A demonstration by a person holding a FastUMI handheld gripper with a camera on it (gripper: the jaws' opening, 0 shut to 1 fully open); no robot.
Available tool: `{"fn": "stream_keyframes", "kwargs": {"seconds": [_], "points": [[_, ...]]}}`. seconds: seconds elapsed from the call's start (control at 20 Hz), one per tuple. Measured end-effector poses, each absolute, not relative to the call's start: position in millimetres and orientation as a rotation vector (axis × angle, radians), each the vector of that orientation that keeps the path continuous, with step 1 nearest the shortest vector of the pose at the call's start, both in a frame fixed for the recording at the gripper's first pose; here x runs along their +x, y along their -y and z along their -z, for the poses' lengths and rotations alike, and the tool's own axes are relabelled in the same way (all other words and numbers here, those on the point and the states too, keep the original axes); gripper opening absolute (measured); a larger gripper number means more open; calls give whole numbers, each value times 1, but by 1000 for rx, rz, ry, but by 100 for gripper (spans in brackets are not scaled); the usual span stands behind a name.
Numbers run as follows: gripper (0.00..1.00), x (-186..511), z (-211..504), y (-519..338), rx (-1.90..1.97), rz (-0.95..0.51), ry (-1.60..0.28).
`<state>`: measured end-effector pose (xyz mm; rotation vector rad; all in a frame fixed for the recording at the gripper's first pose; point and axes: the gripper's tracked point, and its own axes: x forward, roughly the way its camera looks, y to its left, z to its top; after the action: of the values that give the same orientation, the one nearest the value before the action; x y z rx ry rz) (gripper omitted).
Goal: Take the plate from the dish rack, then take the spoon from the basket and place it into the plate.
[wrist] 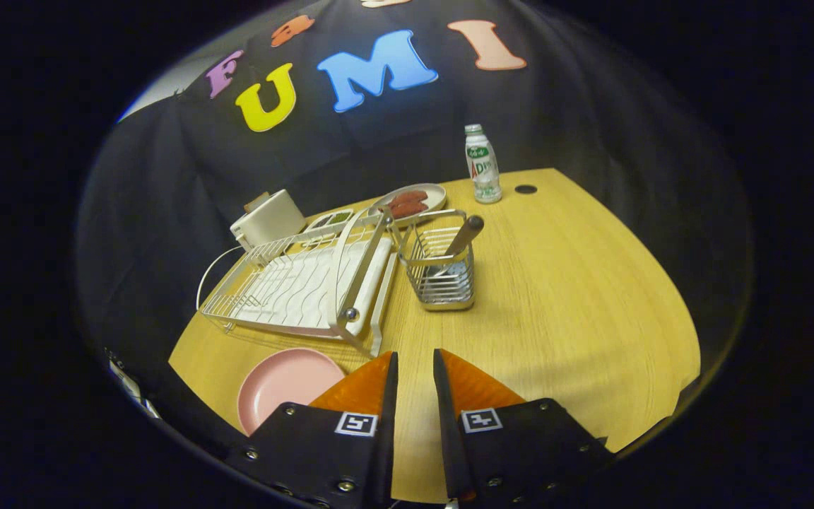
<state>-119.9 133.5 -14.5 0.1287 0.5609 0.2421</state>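
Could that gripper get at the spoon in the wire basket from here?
Probably yes: the gripper holds nothing, and only bare table lies between it and the basket, where the spoon handle sticks up.

Matt wood-grain table [555, 297]; shiny wire-metal basket [442, 272] and dish rack [294, 283]; smooth pink plate [287, 385], plastic by its look, at the near edge.

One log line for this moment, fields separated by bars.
plate on table, off rack | spoon in basket | gripper empty, jaws nearly closed
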Motion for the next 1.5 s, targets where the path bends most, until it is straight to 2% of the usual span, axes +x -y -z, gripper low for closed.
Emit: {"fn": "stream_keyframes", "kwargs": {"seconds": [0.35,0.6,1.0,1.1,1.15,1.2,1.3,1.35,1.5], "points": [[29,-77,-26,-103,-14,-144,-198],[29,-38,-32,-102,-22,-130,-87],[29,8,-28,-110,41,-155,-39],[20,15,-30,-115,52,-166,-35],[19,11,-30,-117,61,-157,-53],[13,11,-29,-119,72,-161,-72],[13,13,-34,-119,86,-137,-89],[6,16,-39,-121,89,-143,-103],[6,15,-58,-121,84,-139,-116]]}}
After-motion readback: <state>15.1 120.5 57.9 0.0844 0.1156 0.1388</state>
